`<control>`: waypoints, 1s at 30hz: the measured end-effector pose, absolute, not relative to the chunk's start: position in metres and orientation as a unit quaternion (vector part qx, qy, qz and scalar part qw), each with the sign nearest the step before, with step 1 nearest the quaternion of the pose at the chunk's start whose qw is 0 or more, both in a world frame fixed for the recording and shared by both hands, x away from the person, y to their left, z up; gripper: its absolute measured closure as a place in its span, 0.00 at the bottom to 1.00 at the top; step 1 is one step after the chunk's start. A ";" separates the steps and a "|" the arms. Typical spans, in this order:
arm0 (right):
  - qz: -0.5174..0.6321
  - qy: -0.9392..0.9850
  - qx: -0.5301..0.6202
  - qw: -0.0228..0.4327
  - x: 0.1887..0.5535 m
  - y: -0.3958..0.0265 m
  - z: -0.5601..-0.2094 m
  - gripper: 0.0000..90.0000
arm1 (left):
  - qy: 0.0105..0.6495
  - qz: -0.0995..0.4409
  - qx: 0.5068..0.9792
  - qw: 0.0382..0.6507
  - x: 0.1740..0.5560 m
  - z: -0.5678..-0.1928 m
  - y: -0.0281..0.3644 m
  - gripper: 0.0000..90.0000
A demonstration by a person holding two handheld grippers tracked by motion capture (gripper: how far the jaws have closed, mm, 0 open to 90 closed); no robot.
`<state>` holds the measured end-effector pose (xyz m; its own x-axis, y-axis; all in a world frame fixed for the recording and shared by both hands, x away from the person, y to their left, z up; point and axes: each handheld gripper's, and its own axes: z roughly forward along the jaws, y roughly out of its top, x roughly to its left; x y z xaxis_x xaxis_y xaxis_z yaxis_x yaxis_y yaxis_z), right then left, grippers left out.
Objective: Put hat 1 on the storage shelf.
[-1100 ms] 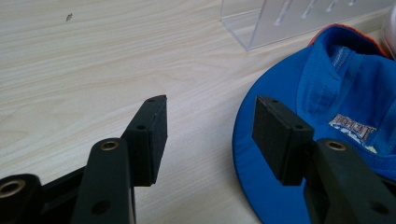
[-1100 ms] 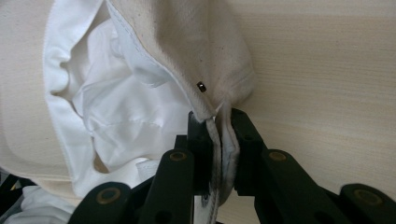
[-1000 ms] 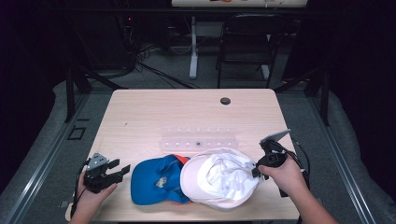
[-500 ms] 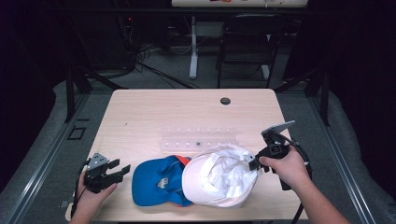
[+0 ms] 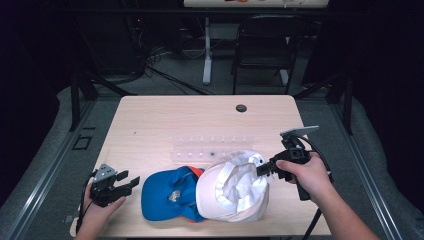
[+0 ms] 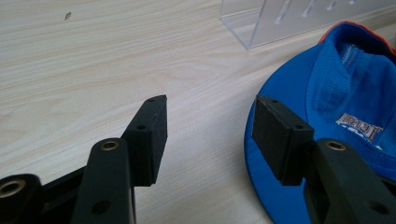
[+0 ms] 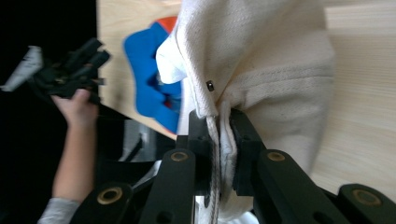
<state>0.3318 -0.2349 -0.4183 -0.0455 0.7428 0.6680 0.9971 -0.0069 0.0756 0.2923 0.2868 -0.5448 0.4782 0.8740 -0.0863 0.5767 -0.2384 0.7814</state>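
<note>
Nearest the person's edge of the table (image 5: 150,125), the left gripper (image 5: 129,183) rested low at the front left corner, its jaws parted with nothing between them; in the left gripper view, bare wood showed in the gap and the right-hand pad stood just over the brim of the blue cap (image 6: 327,116). That blue cap lay flat on the table at the front centre, an orange trim visible along its far edge. Overlapping its right side was the white cap (image 5: 235,190), tilted with its open inside facing up and toward the right. The right gripper (image 5: 264,170) was clamped on the white cap's rear rim; the right gripper view showed the cream fabric (image 7: 261,70) pinched tight between both pads, with the cap's right side lifted. Just beyond both caps lay a clear acrylic rack (image 5: 210,147). Farther back, near the far edge, sat a small dark round grommet (image 5: 241,108).
</note>
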 end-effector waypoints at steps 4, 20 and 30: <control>-0.305 -0.655 -0.646 0.247 0.332 -0.232 -0.417 0.91 | 0.474 0.188 0.764 0.395 0.292 -0.545 0.287 0.51; -0.420 -0.627 -0.582 0.302 0.331 -0.201 -0.376 0.91 | 0.474 0.187 0.764 0.395 0.292 -0.545 0.287 0.51; -0.448 -0.608 -0.582 0.301 0.335 -0.206 -0.353 0.91 | 0.472 0.188 0.766 0.393 0.292 -0.545 0.286 0.51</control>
<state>0.3351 -0.2059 -0.3527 -0.1420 0.4382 0.8876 0.9774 -0.0795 0.1956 0.2921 0.2859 -0.5446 0.4837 0.8713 -0.0824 0.5750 -0.2454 0.7805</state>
